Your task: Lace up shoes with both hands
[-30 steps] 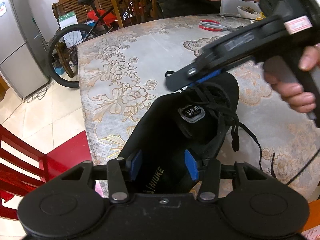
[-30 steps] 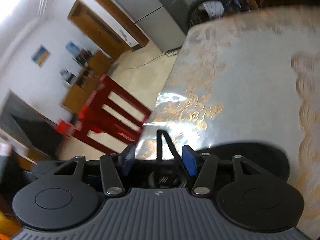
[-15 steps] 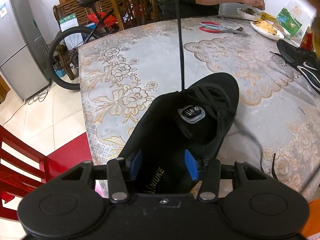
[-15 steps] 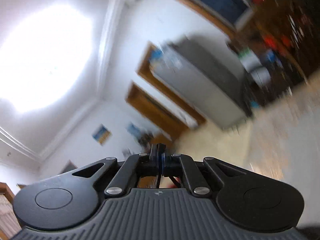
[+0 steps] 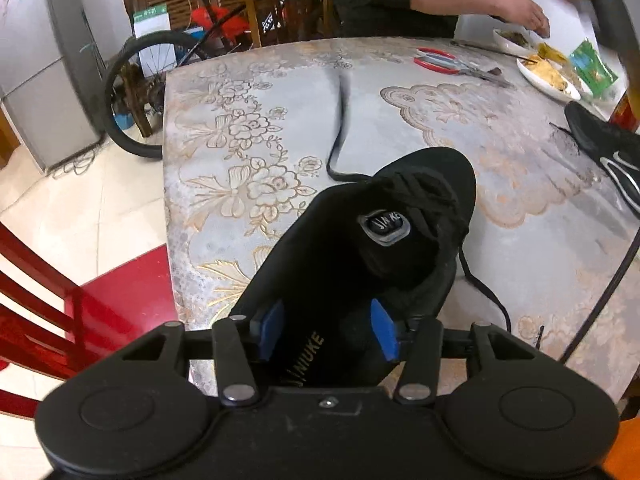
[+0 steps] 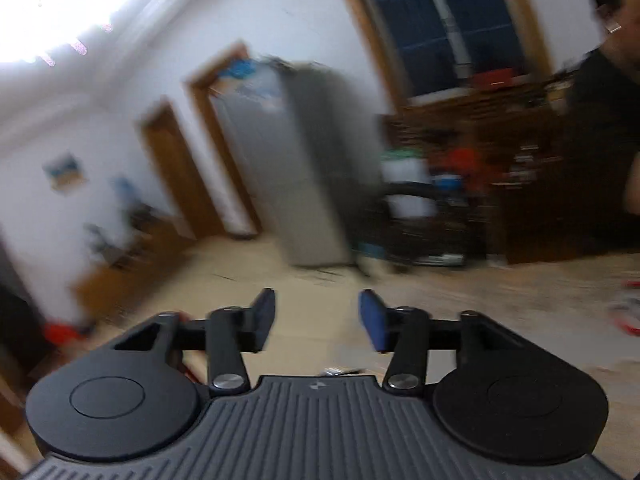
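A black shoe [image 5: 400, 184] lies on the flowered table [image 5: 400, 80], toe pointing away. My left gripper [image 5: 328, 330] has its blue pads pressed on both sides of the shoe's heel. One black lace end [image 5: 340, 128] lies slack on the cloth beyond the toe, blurred by motion. Another lace end [image 5: 484, 292] trails off on the shoe's right side. My right gripper [image 6: 318, 318] is raised above the table and faces the room. Its jaws are opening, with nothing between them.
A second black shoe [image 5: 608, 144] lies at the right edge. Red-handled scissors [image 5: 440, 62] and a plate of food [image 5: 548, 76] sit at the far side, where a person's arm [image 5: 460, 0] reaches. A red chair [image 5: 60, 300] and a bicycle wheel [image 5: 132, 92] stand to the left.
The right gripper shut on the lace and pulled it up taut, then opened; the lace has dropped onto the table. The right gripper rose and swung toward the room. The left grip held still.
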`<state>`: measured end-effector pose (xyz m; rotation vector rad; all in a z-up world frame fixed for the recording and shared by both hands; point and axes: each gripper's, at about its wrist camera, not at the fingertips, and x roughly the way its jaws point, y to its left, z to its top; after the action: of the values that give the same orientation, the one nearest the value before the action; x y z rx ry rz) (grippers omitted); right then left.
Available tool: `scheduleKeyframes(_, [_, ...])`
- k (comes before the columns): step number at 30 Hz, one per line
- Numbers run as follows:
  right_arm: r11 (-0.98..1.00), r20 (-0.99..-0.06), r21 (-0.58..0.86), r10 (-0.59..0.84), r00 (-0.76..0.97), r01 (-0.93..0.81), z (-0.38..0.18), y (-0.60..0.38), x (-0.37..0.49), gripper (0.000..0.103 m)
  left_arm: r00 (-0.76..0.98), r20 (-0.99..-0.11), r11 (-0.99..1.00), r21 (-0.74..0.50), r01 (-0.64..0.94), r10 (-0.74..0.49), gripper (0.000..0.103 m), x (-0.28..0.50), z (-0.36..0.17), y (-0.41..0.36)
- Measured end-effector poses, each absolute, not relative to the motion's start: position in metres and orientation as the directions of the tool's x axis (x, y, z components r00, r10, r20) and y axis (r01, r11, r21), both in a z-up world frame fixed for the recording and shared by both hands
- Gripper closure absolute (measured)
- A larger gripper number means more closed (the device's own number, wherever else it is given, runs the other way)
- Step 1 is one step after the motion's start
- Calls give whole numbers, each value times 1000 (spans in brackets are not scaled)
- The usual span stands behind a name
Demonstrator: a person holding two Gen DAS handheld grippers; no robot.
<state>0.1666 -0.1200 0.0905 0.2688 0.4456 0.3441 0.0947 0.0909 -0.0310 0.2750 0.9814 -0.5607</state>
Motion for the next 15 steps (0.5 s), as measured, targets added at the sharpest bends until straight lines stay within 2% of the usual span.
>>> scheduleKeyframes(2, [912, -406, 315, 380, 831, -264, 66, -128, 149, 50, 419, -847, 821, -35, 570, -327, 57, 97, -30, 91])
scheduleKeyframes(4, [897, -461, 365, 406, 789, -248, 40, -140, 127, 50, 400, -856, 819, -47, 572, -328, 57, 100, -29, 91])
scheduleKeyframes(7, [810, -504, 558, 504, 701, -181, -3, -161, 91, 52, 355, -876, 811, -68, 581, -328, 58, 101, -28, 88])
scheduleKeyframes(9, [725, -501, 678, 577, 645, -122, -29, -176, 65, 54, 326, -889, 802, -73, 593, -321, 58, 96, -27, 80])
scheduleKeyframes(12, [622, -467, 781, 646, 604, -61, -57, -189, 29, 55, 313, -905, 781, -30, 624, -286, 62, 81, -23, 60])
scheduleKeyframes(15, [591, -474, 806, 637, 608, 9, -70, -188, 10, 67, 306, -920, 765, 11, 644, -244, 64, 68, -21, 45])
